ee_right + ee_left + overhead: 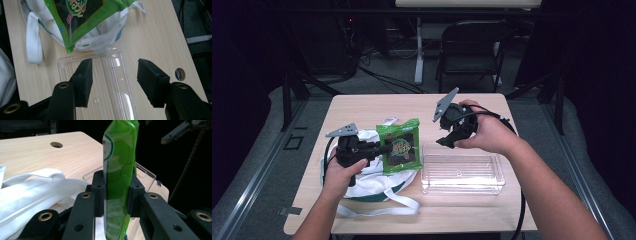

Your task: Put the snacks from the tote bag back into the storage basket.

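A green snack packet [399,146] with a dark printed front stands upright over a white cloth bag [372,187]. My left gripper [387,148] is shut on the packet's edge. In the left gripper view the packet [120,165] rises between the pads of that gripper [116,192], above the bag [32,187]. My right gripper [447,141] hangs open above the far left end of a clear plastic tray [462,156]. The right gripper view shows this gripper [113,77] with nothing between its pads. Below it lies the tray [112,100], with the packet [80,17] and bag [105,32] beyond.
The wooden table [362,107] has bare room along its far side and at the front right. A cable hole [180,74] sits near one edge. A dark folding chair [472,47] stands behind the table. The bag's white straps [402,202] trail toward the front edge.
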A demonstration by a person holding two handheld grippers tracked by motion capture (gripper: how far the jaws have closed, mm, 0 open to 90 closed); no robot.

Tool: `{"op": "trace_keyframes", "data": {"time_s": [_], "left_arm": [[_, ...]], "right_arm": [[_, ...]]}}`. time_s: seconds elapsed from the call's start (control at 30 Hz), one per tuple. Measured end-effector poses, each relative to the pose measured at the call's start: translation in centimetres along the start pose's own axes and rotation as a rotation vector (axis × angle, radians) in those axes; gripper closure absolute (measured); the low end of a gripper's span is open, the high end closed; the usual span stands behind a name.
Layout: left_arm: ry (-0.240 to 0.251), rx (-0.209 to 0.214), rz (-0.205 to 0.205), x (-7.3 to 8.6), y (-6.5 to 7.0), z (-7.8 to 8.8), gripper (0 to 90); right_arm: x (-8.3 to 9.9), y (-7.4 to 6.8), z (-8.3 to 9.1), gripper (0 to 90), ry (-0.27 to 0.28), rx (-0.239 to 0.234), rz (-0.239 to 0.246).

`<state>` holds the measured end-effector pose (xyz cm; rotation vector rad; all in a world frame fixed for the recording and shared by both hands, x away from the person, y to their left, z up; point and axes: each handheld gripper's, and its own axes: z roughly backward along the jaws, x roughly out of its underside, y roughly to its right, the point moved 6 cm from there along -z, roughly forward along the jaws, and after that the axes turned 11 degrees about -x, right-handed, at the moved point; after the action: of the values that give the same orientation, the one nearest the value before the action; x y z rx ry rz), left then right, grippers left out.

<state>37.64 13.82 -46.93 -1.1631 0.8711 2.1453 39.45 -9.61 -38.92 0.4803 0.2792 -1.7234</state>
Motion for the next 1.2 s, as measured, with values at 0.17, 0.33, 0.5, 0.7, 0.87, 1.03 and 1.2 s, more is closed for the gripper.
{"op": "trace_keyframes", "data": {"time_s": [0.17,0.33,0.5,0.7,0.87,1.03,1.2], "left_arm": [[-0.01,0.012,-0.001,0.2,0.3,-0.4,72.9],[-0.025,0.03,-0.007,0.3,0.8,-0.7,72.9],[-0.023,0.043,-0.021,0.1,1.4,-0.7,72.9],[-0.034,0.05,-0.029,0.3,1.8,-1.1,72.9],[-0.034,0.059,-0.04,0.2,2.2,-1.1,72.9],[-0.041,0.07,-0.057,0.3,2.8,-1.3,72.9],[-0.038,0.079,-0.067,0.3,3.3,-1.6,72.9]], "right_arm": [[-0.7,-0.1,0.2,45.8,0.001,0.0,0.01],[-1.3,-0.2,0.1,41.0,-0.001,0.005,0.027],[-2.3,-0.4,0.5,38.4,0.006,0.006,0.061],[-3.5,-0.9,0.4,36.1,0.011,-0.001,0.097],[-4.2,-1.2,-0.2,35.9,-0.005,-0.015,0.116],[-4.6,-1.4,-1.0,36.0,-0.029,-0.025,0.127],[-4.7,-1.5,-2.1,37.6,-0.072,-0.049,0.125]]}}
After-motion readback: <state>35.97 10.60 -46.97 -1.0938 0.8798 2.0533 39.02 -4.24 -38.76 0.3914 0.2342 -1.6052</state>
